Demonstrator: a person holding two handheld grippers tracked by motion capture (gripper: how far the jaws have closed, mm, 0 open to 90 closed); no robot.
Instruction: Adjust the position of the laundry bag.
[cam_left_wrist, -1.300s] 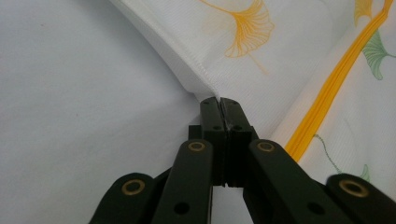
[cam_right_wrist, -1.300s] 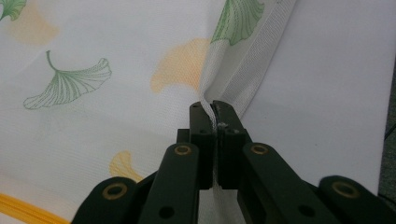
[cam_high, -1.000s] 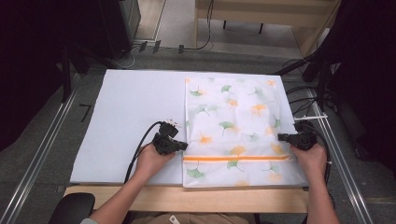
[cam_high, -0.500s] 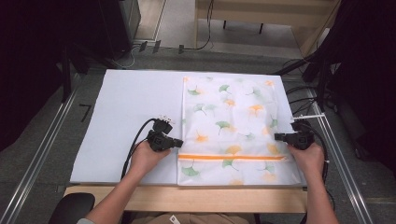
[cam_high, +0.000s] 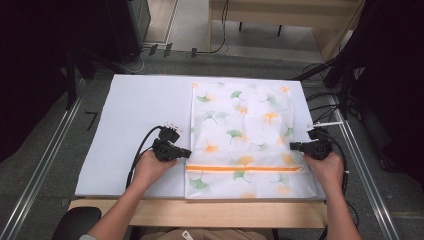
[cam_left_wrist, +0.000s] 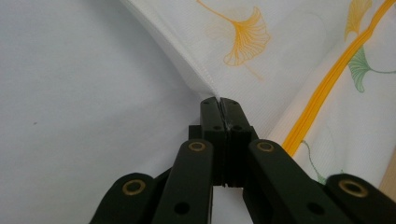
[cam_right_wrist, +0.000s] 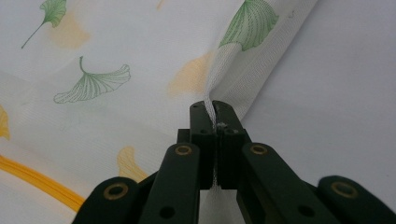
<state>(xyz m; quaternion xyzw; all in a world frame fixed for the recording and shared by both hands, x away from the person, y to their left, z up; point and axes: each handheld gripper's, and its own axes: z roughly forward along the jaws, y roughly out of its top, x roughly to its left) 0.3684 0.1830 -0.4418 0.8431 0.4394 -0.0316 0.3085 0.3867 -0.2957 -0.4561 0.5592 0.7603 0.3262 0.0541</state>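
Note:
A white mesh bag (cam_high: 245, 135) printed with green and orange ginkgo leaves lies flat on the right half of the white mat (cam_high: 130, 120). An orange zipper (cam_high: 245, 168) runs across its near end. My left gripper (cam_high: 188, 152) is shut on the bag's left edge (cam_left_wrist: 205, 77), just above the zipper (cam_left_wrist: 327, 98). At the opposite side my right gripper (cam_high: 292, 146) is shut on the bag's right edge, with a fold of mesh (cam_right_wrist: 215, 88) pinched between its jaws. Both edges are lifted slightly off the mat.
The mat sits on a wooden table whose front edge (cam_high: 200, 212) shows below it. Metal rails (cam_high: 47, 160) run along both sides. Black cables (cam_high: 325, 95) lie beyond the mat at the right, and dark equipment stands at the back left.
Both grippers have shifted to the left with the bag's edges, dragging the bag a little leftward across the mat.

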